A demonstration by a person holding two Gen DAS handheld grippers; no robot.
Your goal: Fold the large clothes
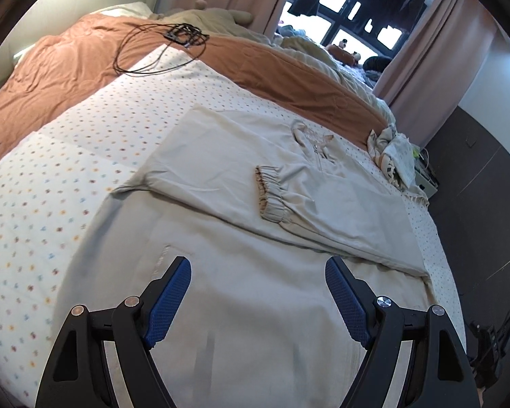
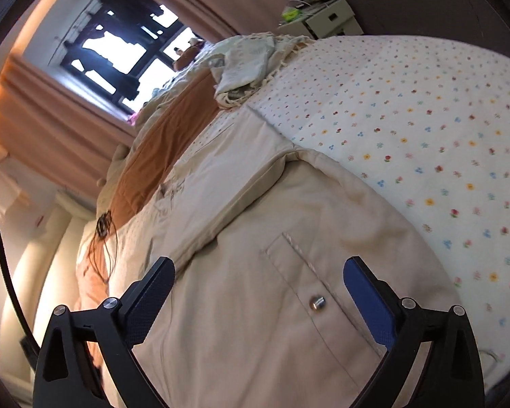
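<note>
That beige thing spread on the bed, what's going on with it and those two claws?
A person is folding a pair of beige trousers on the flower-print bedspread using two hand-held tools. One trouser leg, with its elastic cuff, already lies folded back across the rest. The left claw and the right claw both stand open above the fabric and hold nothing. The right one is over a back pocket with a metal button.

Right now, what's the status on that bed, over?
Left gripper open, empty. Right gripper open, empty, above the back pocket. Beige trousers lie partly folded on the flowered sheet. Nothing in the way.
</note>
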